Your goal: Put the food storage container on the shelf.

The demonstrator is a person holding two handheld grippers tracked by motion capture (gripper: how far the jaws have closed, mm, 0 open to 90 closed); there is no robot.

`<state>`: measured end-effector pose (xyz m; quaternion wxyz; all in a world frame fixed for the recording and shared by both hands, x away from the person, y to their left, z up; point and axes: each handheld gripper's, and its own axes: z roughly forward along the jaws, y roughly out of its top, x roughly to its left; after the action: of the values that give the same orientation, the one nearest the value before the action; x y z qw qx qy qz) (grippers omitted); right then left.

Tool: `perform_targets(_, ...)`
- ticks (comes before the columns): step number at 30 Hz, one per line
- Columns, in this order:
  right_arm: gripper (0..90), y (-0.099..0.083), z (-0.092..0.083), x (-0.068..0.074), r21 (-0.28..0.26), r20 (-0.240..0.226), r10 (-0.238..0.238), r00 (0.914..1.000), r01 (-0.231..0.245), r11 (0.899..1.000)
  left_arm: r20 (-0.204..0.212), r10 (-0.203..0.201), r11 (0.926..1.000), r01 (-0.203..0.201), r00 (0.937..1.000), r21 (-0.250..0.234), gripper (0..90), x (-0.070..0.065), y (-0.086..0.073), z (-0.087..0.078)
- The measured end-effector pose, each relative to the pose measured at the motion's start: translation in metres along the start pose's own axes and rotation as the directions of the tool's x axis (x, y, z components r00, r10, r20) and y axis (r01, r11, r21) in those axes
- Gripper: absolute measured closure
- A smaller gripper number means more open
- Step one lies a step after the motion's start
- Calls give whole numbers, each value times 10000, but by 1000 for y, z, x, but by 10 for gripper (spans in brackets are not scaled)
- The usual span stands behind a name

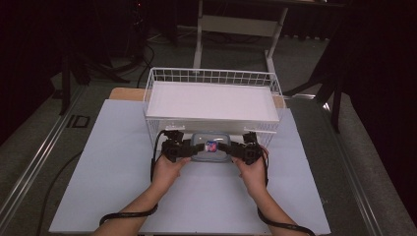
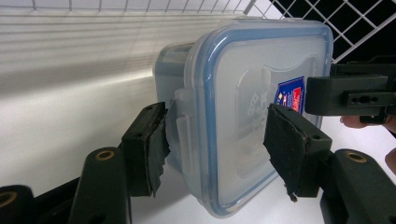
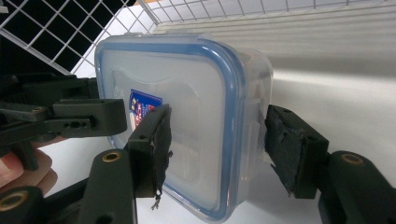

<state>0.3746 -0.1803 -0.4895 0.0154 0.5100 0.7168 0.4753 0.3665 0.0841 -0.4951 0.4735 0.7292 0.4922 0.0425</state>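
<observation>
Clear plastic container (image 1: 211, 147) with its blue-rimmed lid sits clamped between your left gripper (image 1: 183, 149) at nine o'clock and right gripper (image 1: 239, 150) at three, level, just before the wire basket (image 1: 212, 76) at twelve.

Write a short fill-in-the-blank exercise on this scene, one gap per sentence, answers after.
1. The left gripper and the right gripper grip one clear plastic ____ from opposite sides.
2. The rim of its lid is coloured ____.
3. Behind it stands a white wire ____.
4. A red and blue ____ sits on the lid.

Missing words: container; blue; basket; sticker
</observation>
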Motion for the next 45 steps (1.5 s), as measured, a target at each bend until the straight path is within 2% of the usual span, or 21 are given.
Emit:
perform_targets(4, 422, 1, 4, 0, 14, 81, -36, 10000, 36, 10000, -3, -54, 9999, 54, 10000, 92, 413, 4, 0, 3)
perform_targets(5, 421, 1, 5, -1, 52, 118, -35, 9999, 34, 10000, -12, -259, 9994, 259, 9997, 248, 413, 7, -1, 6)
perform_targets(7, 420, 0, 10, -2, 185, 179, -10, 9998, 6, 9998, 15, -236, 9994, 235, 9997, 267, 412, 9, -2, 8)
perform_targets(11, 416, 1, 13, -8, -12, 33, 49, 10000, -48, 10000, -121, -57, 10000, 58, 9999, 41, 413, 8, -1, 9)
perform_targets(13, 412, 1, 14, -9, -25, 66, -61, 10000, 61, 10000, -44, -121, 9998, 120, 9999, -131, 414, 9, -1, 10)
perform_targets(16, 409, 2, 15, -12, -118, -8, 74, 10000, -74, 9999, 130, 68, 9994, -64, 9999, -327, 414, 13, -3, 11)
perform_targets(19, 401, 1, 16, -12, -253, 58, 95, 9999, -94, 9996, 355, 102, 9982, -80, 9993, -602, 414, 18, -6, 12)
perform_targets(22, 392, 1, 18, -13, -441, 67, 63, 10000, -60, 9990, 338, 232, 9970, -206, 9992, -740, 406, 18, -7, 13)
perform_targets(23, 384, 0, 18, -13, -489, 112, 18, 9999, -12, 9988, 283, 283, 9967, -260, 9992, -772, 399, 18, -7, 14)
perform_targets(26, 381, 2, 18, -6, -652, 713, -647, 9954, 694, 9955, 243, 295, 9970, -277, 9993, -719, 376, 18, -6, 16)
perform_targets(29, 363, 5, 19, -5, -557, 913, -575, 9942, 627, 9965, 278, 129, 9971, -108, 9995, -755, 365, 19, -5, 18)
perform_targets(31, 367, 5, 20, -6, -636, 1053, -381, 9937, 450, 9970, 5, 257, 9964, -256, 9997, -802, 362, 18, -4, 19)
perform_targets(35, 371, 2, 25, -11, -651, 1322, -712, 9887, 804, 9946, -312, 522, 9960, -543, 9981, -703, 359, 18, -4, 22)
perform_targets(36, 373, 1, 27, -12, -523, 1288, -567, 9900, 639, 9966, -395, 585, 9954, -613, 9975, -741, 363, 18, -4, 22)
perform_targets(37, 382, 1, 29, -16, -714, 1052, -639, 9924, 717, 9949, -445, 542, 9953, -575, 9975, -785, 366, 19, -3, 22)
perform_targets(38, 392, 0, 29, -17, -769, 992, -427, 9942, 504, 9958, -455, 482, 9956, -517, 9978, -784, 368, 19, -3, 22)
perform_targets(40, 403, 0, 30, -16, -927, 1017, -593, 9930, 688, 9933, -538, 476, 9952, -519, 9974, -825, 368, 19, -2, 22)
perform_targets(42, 394, -1, 29, -12, -941, 1019, -383, 9941, 479, 9944, -700, 401, 9941, -469, 9967, -974, 363, 20, -1, 20)
perform_targets(45, 412, 0, 27, -11, -1040, 1010, -724, 9922, 829, 9911, -784, 391, 9935, -471, 9962, -1034, 370, 22, 1, 18)
